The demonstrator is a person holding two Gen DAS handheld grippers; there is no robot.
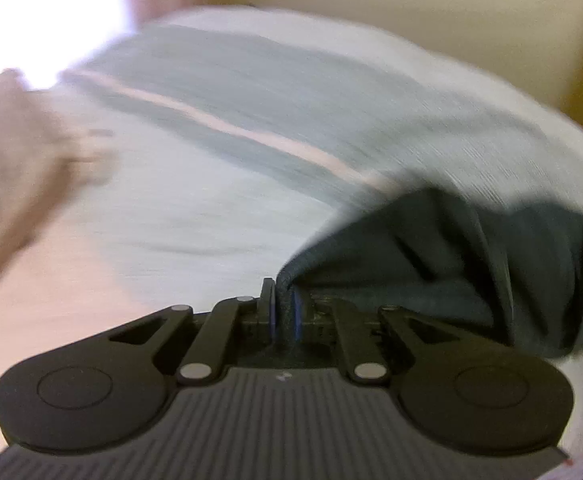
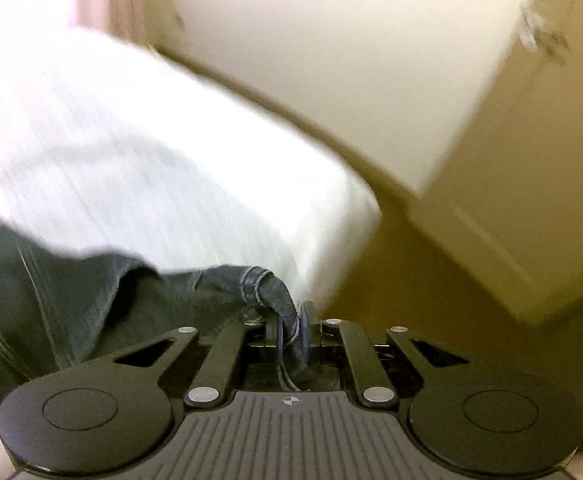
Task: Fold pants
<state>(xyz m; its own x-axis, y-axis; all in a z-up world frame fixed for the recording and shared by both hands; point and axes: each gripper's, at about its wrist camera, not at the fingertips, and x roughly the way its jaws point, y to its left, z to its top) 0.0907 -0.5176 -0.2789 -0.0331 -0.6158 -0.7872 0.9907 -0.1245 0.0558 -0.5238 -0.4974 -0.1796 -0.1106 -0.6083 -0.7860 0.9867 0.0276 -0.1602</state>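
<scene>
Cream walls (image 2: 311, 60) and a yellowish floor (image 2: 403, 264) framed a bed covered by a pale striped sheet (image 1: 195, 216), with a broad blue-grey band and a thin pink stripe (image 1: 227, 128) running across it in the left wrist view. Both views were smeared by motion blur, so fine detail was hard to read.

Dark denim pants (image 1: 443, 264) lay bunched on the sheet between the two tools, draped rather than flat. The left gripper (image 1: 284, 316) had its jaws pressed together on a fold of the dark cloth, which rose in a taut ridge from the pinch toward the rest of the garment. The right gripper (image 2: 293, 334) pinched a stitched hem or edge of the pants (image 2: 91, 292), its jaws closed tight around the cloth near the bed's corner. Which part of the garment each one held could not be told for certain.

Holding two separate edges at once likely served to lift and stretch the fabric so it could be spread out or laid over itself cleanly. Judged from the crumpled heap, the folding seemed at an early stage, with no neat crease visible. At the left edge of the left wrist view, a blurred pinkish-beige shape (image 1: 15, 152) could not be identified.
</scene>
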